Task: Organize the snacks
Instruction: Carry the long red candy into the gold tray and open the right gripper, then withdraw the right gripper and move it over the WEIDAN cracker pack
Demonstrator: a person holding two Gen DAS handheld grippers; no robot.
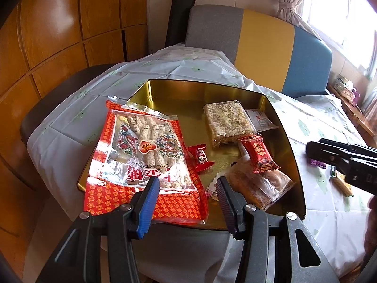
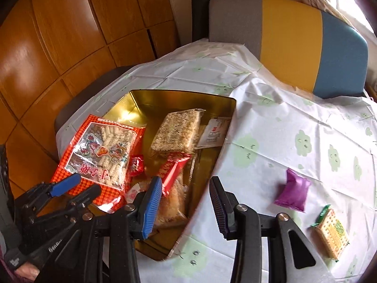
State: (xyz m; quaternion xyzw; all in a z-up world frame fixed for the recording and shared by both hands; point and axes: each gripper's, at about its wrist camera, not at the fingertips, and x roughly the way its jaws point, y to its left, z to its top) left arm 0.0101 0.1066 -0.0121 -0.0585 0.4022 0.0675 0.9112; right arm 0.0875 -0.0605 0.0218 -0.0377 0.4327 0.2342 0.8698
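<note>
A gold tin tray (image 1: 286, 139) (image 2: 207, 165) on the table holds a rice-cake block (image 1: 227, 122) (image 2: 176, 132), red wrapped candies (image 1: 259, 156) (image 2: 173, 172), a clear pastry packet (image 1: 261, 188) and a white sachet (image 1: 260, 120). A big red bag of sesame sticks (image 1: 143, 162) (image 2: 99, 158) lies over the tray's left rim. My left gripper (image 1: 187, 187) (image 2: 77, 186) is open and empty above the bag's near edge. My right gripper (image 2: 186, 187) is open and empty over the tray's right rim. A purple packet (image 2: 293, 192) and a green-and-yellow cracker packet (image 2: 331, 232) lie on the tablecloth to its right.
The table wears a white cloth with green cloud prints (image 2: 271, 129). A grey, yellow and blue chair back (image 1: 271, 44) stands behind it. Wooden wall panels (image 1: 47, 47) are at the left. A low shelf with boxes (image 1: 348, 92) sits by the window.
</note>
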